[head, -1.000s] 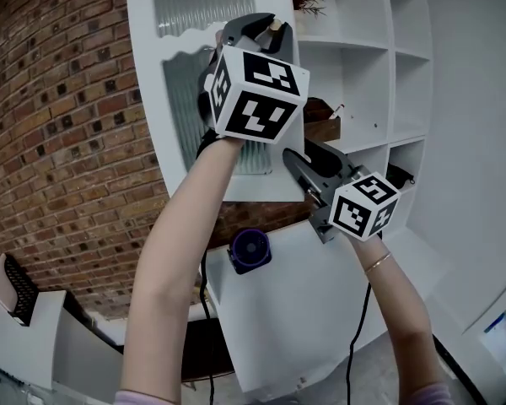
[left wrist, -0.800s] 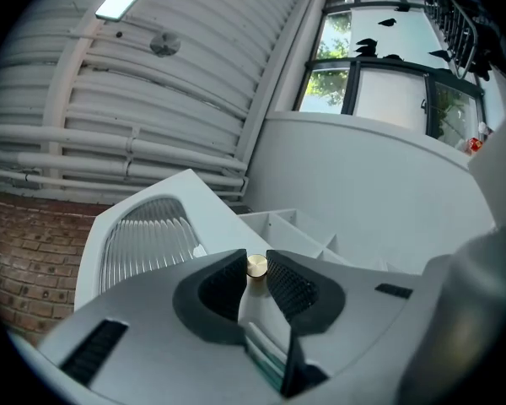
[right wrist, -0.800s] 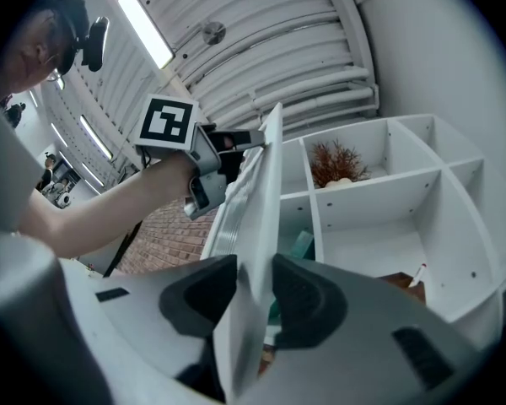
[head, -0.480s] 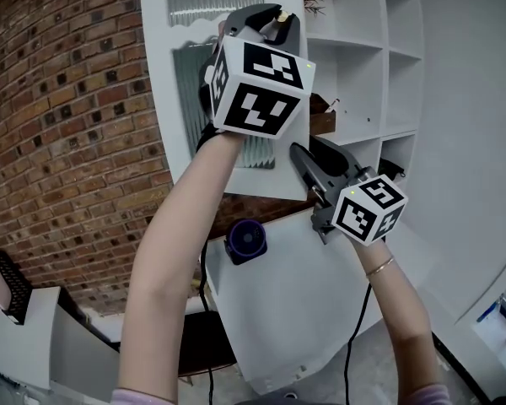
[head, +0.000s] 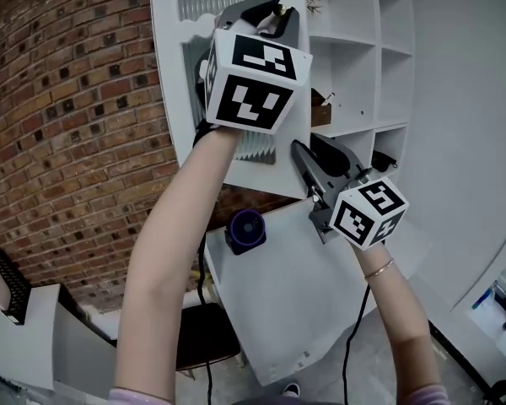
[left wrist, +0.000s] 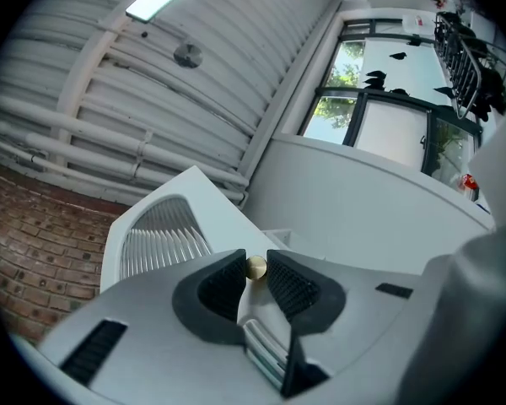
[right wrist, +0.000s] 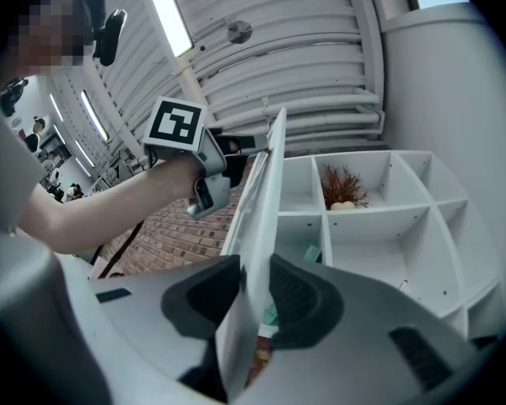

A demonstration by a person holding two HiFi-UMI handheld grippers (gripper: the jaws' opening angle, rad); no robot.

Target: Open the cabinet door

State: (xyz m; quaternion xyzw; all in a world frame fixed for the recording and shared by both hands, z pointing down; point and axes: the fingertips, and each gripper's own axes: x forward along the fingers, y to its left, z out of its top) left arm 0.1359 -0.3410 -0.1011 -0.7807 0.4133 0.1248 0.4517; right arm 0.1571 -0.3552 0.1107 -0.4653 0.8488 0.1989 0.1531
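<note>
The white cabinet door [head: 170, 99], with ribbed glass panels, stands swung out from the shelf unit [head: 354, 74]. My left gripper [head: 266, 11] is up high on the door's front, shut on the small brass knob [left wrist: 255, 267]. In the left gripper view both pads [left wrist: 291, 287] touch the knob. My right gripper [head: 308, 150] is lower, at the door's free edge [right wrist: 266, 209]. Its jaws are closing, with that edge filling the gap between the pads [right wrist: 293, 298]. The right gripper view looks along the door edge to the left gripper [right wrist: 236, 146].
Open white shelves [right wrist: 379, 226] hold a dried plant [right wrist: 341, 188] and small items. A brick wall [head: 67, 142] lies left of the door. A purple round object [head: 246, 229] sits below it, beside a white lower panel [head: 295, 294]. A dark seat [head: 207, 336] is near the floor.
The door and both grippers have shifted a little to the right in the head view, with the door swinging farther out. The left gripper has stayed on the knob.
</note>
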